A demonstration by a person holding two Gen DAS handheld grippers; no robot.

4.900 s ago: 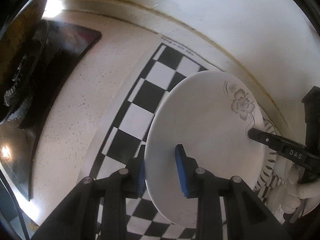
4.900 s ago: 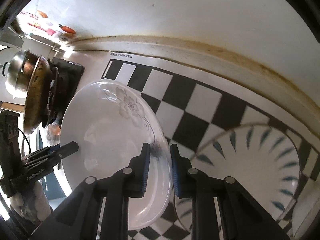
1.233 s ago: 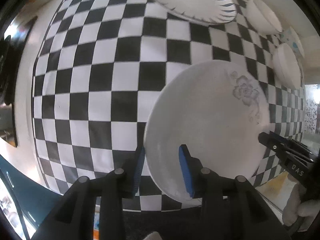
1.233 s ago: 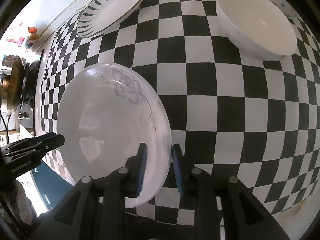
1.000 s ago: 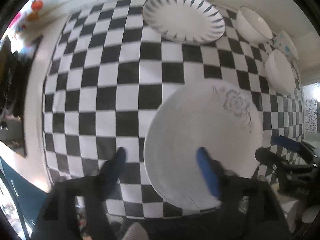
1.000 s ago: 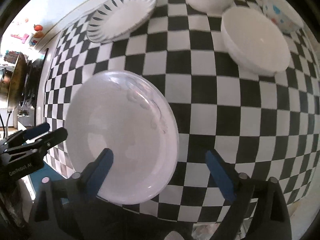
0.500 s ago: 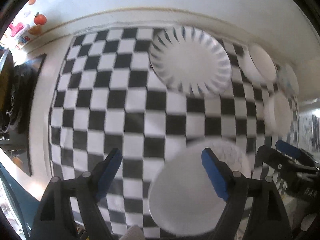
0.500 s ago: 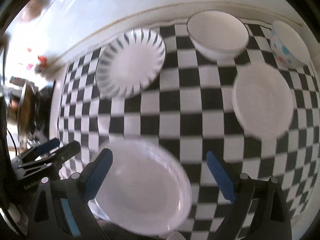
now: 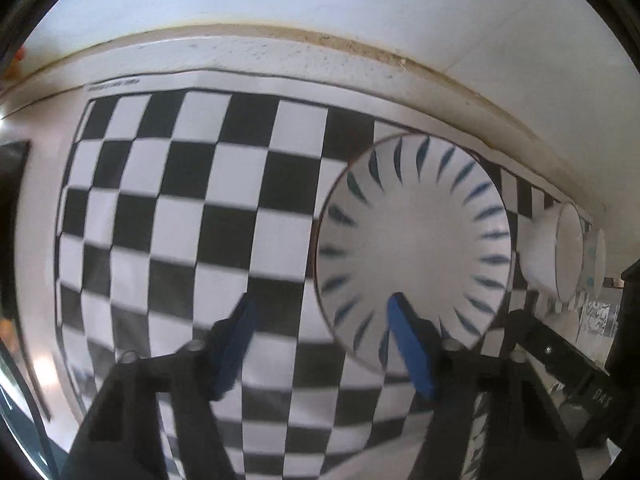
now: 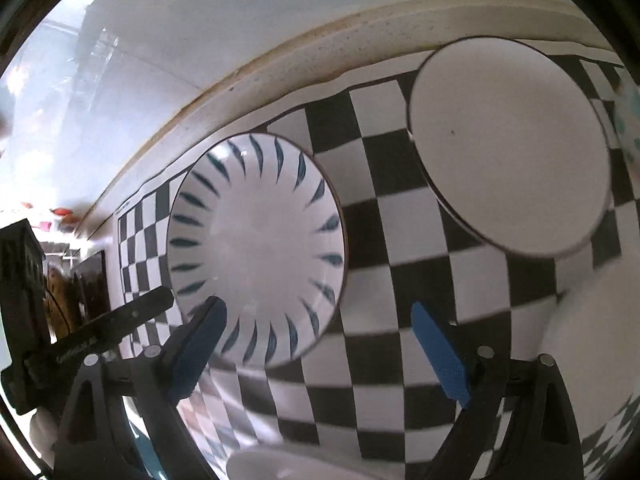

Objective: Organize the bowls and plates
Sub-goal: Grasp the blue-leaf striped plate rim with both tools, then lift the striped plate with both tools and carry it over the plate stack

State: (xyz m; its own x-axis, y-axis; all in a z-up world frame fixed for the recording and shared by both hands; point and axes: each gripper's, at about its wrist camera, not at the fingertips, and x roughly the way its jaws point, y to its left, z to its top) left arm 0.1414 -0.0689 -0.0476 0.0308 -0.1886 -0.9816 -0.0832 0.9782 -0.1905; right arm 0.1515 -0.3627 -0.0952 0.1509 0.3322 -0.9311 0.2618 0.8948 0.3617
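Observation:
A white plate with blue stripes [image 9: 412, 248] [image 10: 256, 248] lies on the checkered mat [image 9: 160, 200] near the back wall. My left gripper [image 9: 324, 340] hangs over its near-left rim, jaws closing; the right pad is above the plate and the left pad above the mat, neither pressing. My right gripper [image 10: 320, 352] straddles the plate's near-right rim, jaws wide and closing slightly, pads clear of it. The left gripper's finger [image 10: 132, 316] shows at the plate's left side. The right gripper's finger [image 9: 552, 348] shows at the lower right.
A white bowl [image 10: 508, 148] [image 9: 560, 256] stands to the right of the striped plate, a blue-dotted bowl [image 10: 628, 112] beyond it, another white bowl [image 10: 592, 360] nearer. The floral plate's rim [image 10: 280, 464] shows at the bottom edge. The wall ledge [image 9: 320, 52] runs close behind.
Both grippers opened and let go of the floral plate on the front of the mat, then moved back over the striped plate. The left jaws have since narrowed.

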